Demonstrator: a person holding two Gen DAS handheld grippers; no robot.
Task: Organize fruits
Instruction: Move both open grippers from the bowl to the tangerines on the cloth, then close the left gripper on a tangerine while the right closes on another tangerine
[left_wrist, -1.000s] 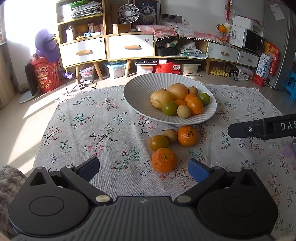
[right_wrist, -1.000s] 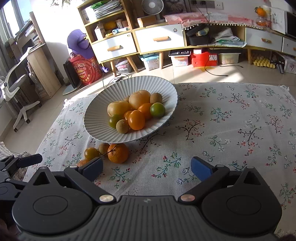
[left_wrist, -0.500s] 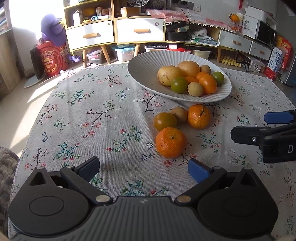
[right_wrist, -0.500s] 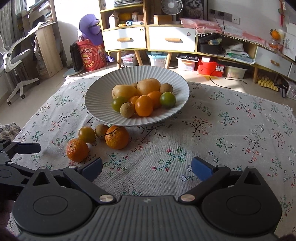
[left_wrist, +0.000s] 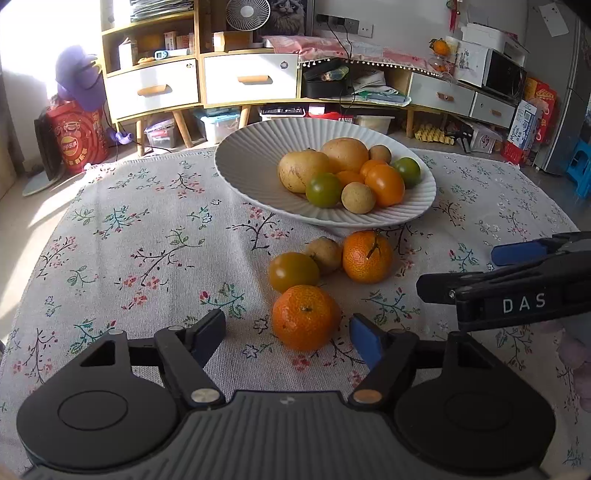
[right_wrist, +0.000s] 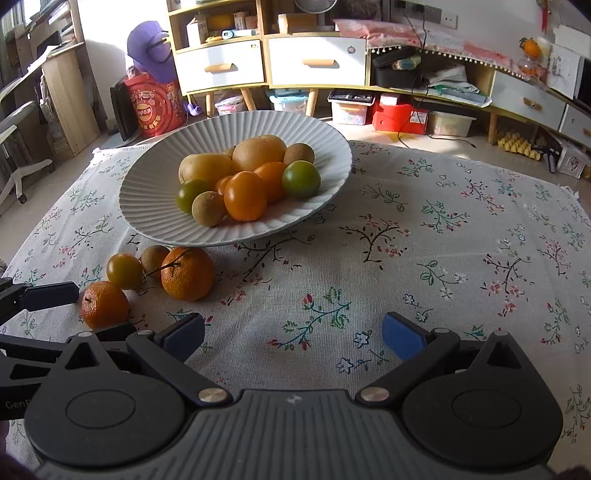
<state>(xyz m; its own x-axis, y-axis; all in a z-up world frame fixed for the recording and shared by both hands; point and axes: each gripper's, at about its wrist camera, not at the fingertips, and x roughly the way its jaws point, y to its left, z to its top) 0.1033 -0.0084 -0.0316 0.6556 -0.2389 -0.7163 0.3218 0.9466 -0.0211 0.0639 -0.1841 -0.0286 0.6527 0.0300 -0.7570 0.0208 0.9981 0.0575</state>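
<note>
A white ribbed bowl (left_wrist: 251, 162) (right_wrist: 155, 206) holds several fruits. In front of it on the floral cloth lie a near mandarin (left_wrist: 304, 317) (right_wrist: 104, 304), a stemmed mandarin (left_wrist: 367, 256) (right_wrist: 188, 274), a greenish-orange tomato (left_wrist: 293, 271) (right_wrist: 124, 270) and a small brown fruit (left_wrist: 325, 253) (right_wrist: 154, 258). My left gripper (left_wrist: 288, 338) is open, its jaws on either side of the near mandarin, just short of it. My right gripper (right_wrist: 293, 334) is open and empty over bare cloth, right of the loose fruits; it also shows in the left wrist view (left_wrist: 517, 280).
The floral cloth (right_wrist: 443, 240) covers the table. Behind the table are drawer cabinets (left_wrist: 251, 77), a red bucket (left_wrist: 75, 142) and storage boxes on the floor. The left gripper's finger (right_wrist: 44, 295) shows at the left edge of the right wrist view.
My left gripper has moved forward and down, so the near mandarin now sits between its open jaws. My right gripper has come lower and closer to the left one.
</note>
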